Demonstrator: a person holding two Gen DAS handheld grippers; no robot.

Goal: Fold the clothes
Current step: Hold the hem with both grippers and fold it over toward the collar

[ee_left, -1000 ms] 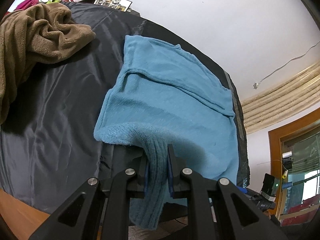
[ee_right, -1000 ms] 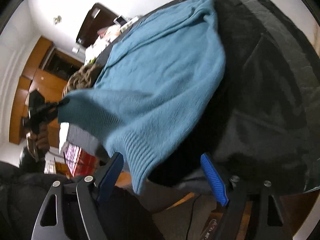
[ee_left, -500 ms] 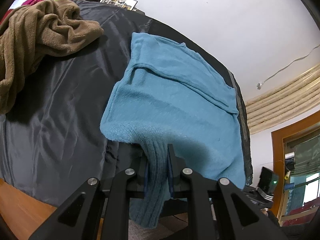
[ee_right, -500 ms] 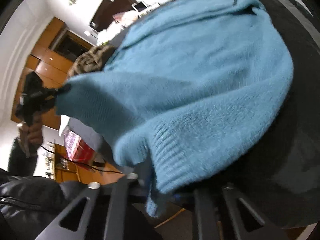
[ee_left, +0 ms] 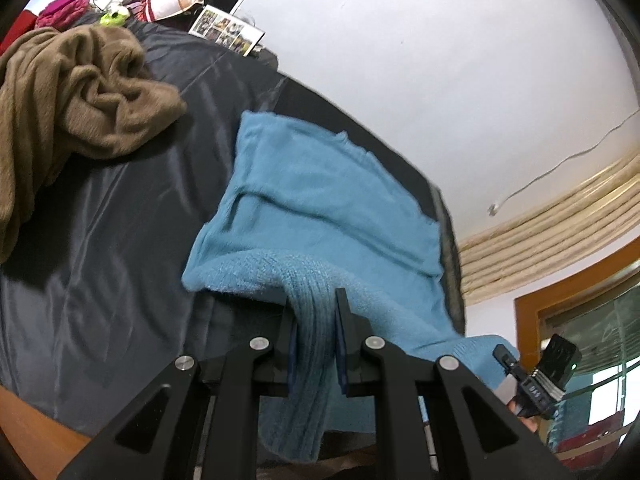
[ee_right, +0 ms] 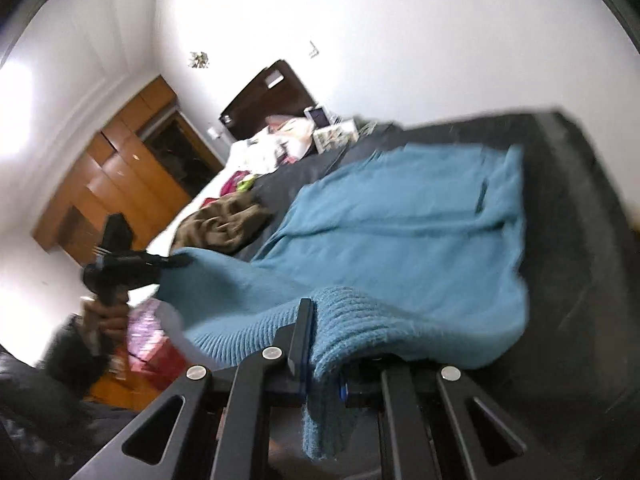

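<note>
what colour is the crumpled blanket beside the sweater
Brown blanket, clearest in the left wrist view.

left gripper [ee_left: 314,332]: black frame, silver screws, blue pads | right gripper [ee_right: 320,344]: same

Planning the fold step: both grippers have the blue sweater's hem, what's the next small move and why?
Probably carry the hem up and over toward the far end. The left gripper and right gripper each pinch the ribbed edge of the blue sweater, whose body lies flat on the dark bed cover.
</note>
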